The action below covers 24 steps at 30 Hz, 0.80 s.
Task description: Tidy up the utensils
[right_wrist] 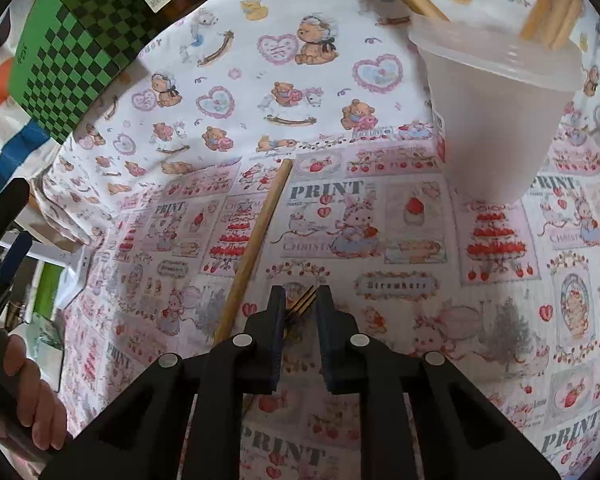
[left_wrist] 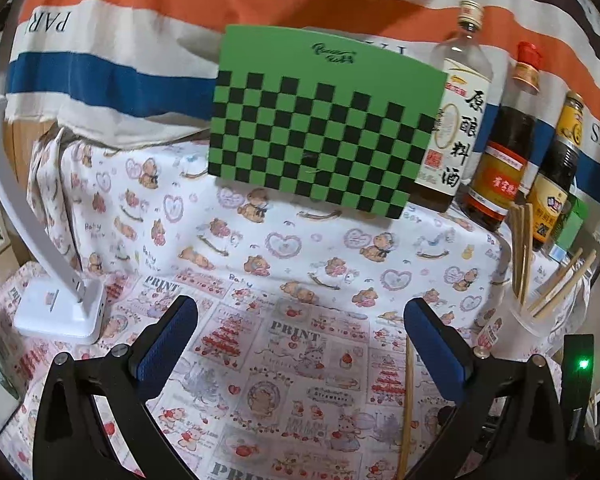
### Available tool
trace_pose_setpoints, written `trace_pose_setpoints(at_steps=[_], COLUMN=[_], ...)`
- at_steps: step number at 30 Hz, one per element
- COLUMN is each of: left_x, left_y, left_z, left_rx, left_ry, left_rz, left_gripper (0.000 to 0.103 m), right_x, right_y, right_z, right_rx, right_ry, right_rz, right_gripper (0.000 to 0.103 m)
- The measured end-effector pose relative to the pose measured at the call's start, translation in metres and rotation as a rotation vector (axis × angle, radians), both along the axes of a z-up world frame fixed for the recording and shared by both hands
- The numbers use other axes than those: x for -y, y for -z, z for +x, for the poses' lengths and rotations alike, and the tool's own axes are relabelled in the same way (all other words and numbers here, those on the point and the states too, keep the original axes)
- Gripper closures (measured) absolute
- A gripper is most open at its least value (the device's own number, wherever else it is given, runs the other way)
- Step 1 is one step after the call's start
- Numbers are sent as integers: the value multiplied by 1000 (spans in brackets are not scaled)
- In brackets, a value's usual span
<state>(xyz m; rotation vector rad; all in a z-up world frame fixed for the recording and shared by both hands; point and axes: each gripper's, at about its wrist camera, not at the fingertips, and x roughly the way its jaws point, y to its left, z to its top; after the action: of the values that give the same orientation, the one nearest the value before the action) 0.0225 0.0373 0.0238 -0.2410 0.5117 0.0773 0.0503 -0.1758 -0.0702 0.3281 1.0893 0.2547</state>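
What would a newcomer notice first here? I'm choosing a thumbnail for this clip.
Probably the green checkered board standing at the back of the patterned tablecloth, with three sauce bottles beside it on the right. Next, the translucent cup with chopsticks standing in it, and a loose chopstick lying on the cloth. The right gripper is nearly closed around something thin and golden, while the left gripper is wide open.

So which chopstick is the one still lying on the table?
Find the cloudy plastic cup on the cartoon tablecloth. Several chopsticks stand in it, but left of it one chopstick lies flat on the strawberry print, beside the right tool. It alone lies loose on the cloth.
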Motion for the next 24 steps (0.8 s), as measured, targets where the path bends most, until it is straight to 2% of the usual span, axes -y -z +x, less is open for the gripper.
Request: trace_pose_setpoints(at_steps=[12,17,24], left_x=[-17,-24,-28], left_y=[10,16,14], left_z=[10,16,15], left_rx=[-37,-68,-71], left_ry=[-48,-57,-60], left_rz=[-27,-37,-70], left_gripper=[1,1,1], right_x=[-29,-41,-28], right_y=[-7,-7,-16], right_z=[33,36,33], right_rx=[-93,-95,-154], right_ry=[-17,-44,40], right_rz=[-181,-275,-216], right_gripper=[87,88,87])
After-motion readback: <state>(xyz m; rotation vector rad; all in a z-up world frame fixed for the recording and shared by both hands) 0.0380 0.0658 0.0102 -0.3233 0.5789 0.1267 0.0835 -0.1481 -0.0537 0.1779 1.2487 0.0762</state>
